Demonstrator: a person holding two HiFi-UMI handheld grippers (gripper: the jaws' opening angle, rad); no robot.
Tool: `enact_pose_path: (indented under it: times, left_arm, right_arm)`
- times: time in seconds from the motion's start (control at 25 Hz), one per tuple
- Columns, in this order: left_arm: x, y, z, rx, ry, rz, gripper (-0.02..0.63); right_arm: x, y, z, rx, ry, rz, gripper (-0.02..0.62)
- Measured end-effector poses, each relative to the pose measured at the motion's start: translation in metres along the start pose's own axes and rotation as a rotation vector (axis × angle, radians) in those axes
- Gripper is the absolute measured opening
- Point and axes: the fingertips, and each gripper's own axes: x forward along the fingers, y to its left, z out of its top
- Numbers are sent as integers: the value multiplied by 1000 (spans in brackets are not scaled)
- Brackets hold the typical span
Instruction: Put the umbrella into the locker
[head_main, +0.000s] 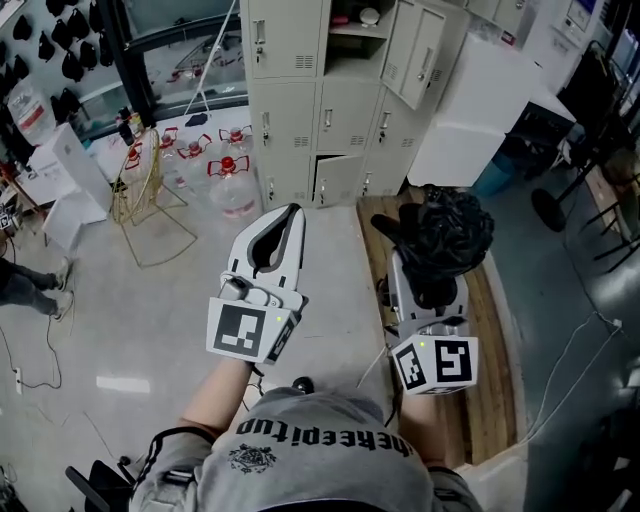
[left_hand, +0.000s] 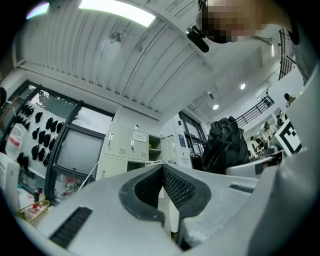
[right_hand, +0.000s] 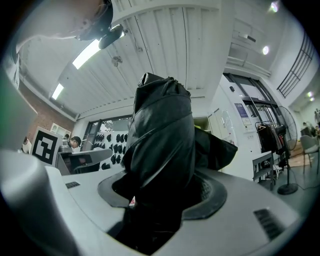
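Note:
A folded black umbrella stands upright in my right gripper, whose jaws are shut on it; its crumpled fabric fills the right gripper view. My left gripper is held up beside it, to the left, shut with nothing between its pads. The grey lockers stand ahead across the floor. One upper compartment has its door swung open, and a lower door is ajar. From the left gripper view I see the umbrella to the right and the open locker beyond.
A wooden bench lies under my right gripper. A big white box stands right of the lockers. Water jugs and a wire rack sit on the floor to the left. A fan and chairs stand at far right.

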Motion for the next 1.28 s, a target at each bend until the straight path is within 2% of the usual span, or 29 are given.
enact_pose_path:
  times: [0.36,0.64,1.28]
  left_arm:
    - [23,19,-21,-38,31,-29,5]
    - [52,46,-40,-25,52,-10,5]
    - [195,92,-76,8,16,42,5]
  right_arm:
    - [33,-3,-15,6,57,-5,255]
    - [77,-20,-28,26,64,-1,255]
    - [215,-105,-42,30,51,37,255]
